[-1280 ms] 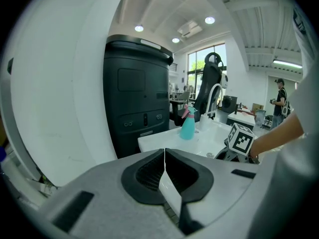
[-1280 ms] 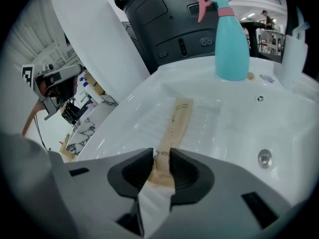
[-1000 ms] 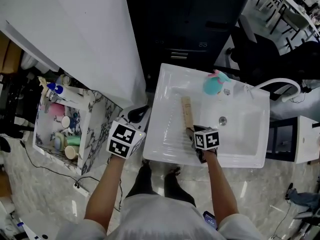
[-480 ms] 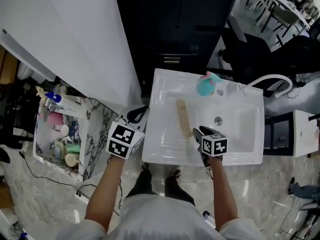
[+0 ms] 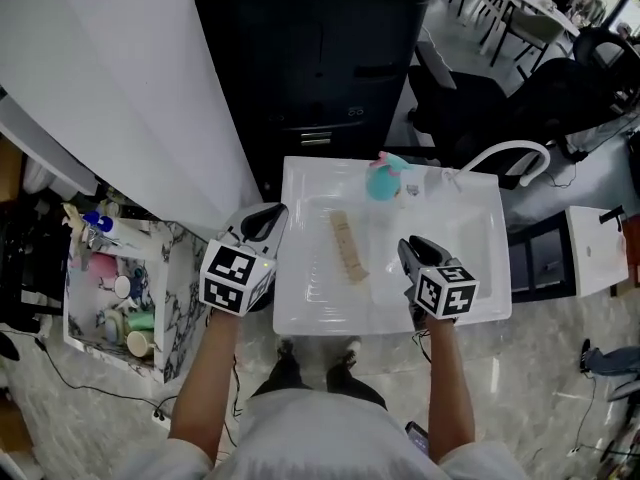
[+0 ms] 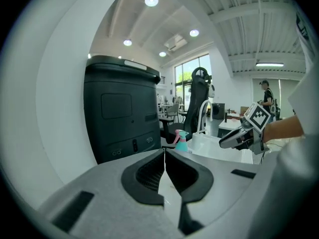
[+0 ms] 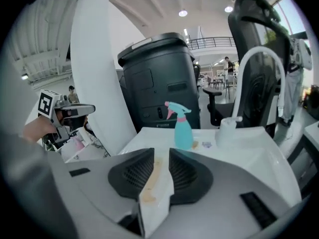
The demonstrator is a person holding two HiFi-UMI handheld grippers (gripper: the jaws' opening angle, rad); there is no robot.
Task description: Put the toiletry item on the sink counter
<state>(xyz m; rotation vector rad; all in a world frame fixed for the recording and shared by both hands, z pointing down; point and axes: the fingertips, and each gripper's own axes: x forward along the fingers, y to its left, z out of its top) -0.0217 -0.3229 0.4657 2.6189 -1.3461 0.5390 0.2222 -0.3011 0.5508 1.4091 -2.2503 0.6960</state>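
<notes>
No legible text or labels

A pale marbled floor (image 5: 560, 388) lay below. A broad white wall panel (image 5: 120, 98) stood beside a large black bin (image 5: 320, 48), with black office chairs (image 5: 470, 98) behind. Round ceiling lights (image 6: 151, 1) and tall windows (image 6: 192, 81) brightened the room.

Noted teal spray bottle (image 5: 383, 180) upright near white faucet (image 5: 510, 147); black bin (image 5: 320, 58) behind them, black chair (image 5: 480, 103) alongside; marbled rack (image 5: 182, 288) of bottles far left
</notes>
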